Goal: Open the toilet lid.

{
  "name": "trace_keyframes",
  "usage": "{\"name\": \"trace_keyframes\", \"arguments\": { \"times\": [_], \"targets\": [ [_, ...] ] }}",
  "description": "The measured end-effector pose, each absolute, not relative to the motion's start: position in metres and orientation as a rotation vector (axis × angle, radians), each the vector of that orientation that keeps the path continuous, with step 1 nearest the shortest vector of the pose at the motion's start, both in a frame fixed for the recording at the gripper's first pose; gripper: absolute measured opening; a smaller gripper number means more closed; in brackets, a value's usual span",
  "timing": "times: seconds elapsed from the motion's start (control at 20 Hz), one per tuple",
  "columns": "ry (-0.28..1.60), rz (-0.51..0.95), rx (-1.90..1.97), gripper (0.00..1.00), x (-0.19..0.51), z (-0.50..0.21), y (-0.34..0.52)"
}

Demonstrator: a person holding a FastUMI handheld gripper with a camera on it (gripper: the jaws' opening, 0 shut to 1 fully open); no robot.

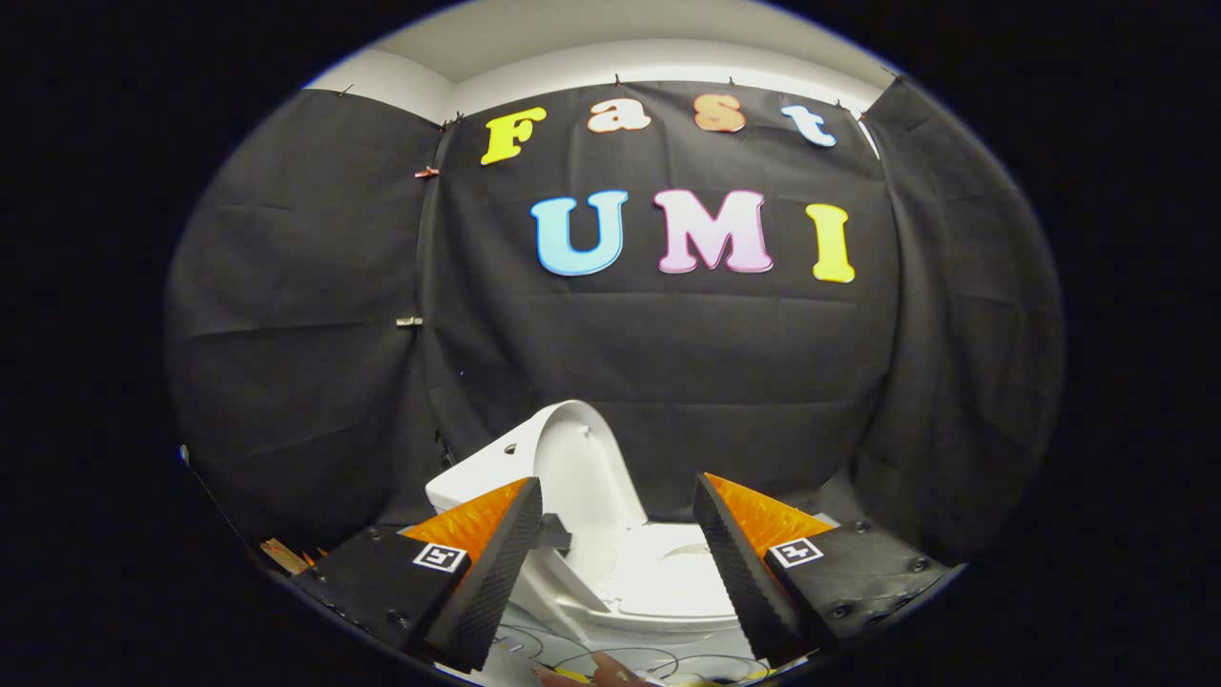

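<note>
The lid stands raised over the toilet, tilted up and back toward the cistern side, just beyond the left finger and between the two fingers' line of sight. The seat and bowl lie open below, in the gap ahead of the fingers. The gripper is spread wide and holds nothing; neither pad touches the lid. The job looks all but done, yet the lid appears short of a firm rest, so it could drop back onto the seat if it has no lean behind it. A stray nudge from the left finger on the way out could also tip it forward. Thin cables and a fingertip show below the fingers.
</note>
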State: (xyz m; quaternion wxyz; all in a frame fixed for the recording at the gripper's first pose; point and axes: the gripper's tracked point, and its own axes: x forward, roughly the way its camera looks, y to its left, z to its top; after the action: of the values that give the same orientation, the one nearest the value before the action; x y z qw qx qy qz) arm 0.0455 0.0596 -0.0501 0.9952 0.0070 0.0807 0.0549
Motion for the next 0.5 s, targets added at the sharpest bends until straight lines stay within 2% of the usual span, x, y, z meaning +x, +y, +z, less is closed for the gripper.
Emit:
{"name": "trace_keyframes", "arguments": {
  "times": [0.5],
  "targets": [
    [-0.032,-0.035,-0.116,0.99,-0.019,0.026,0.002]
  ]
}}
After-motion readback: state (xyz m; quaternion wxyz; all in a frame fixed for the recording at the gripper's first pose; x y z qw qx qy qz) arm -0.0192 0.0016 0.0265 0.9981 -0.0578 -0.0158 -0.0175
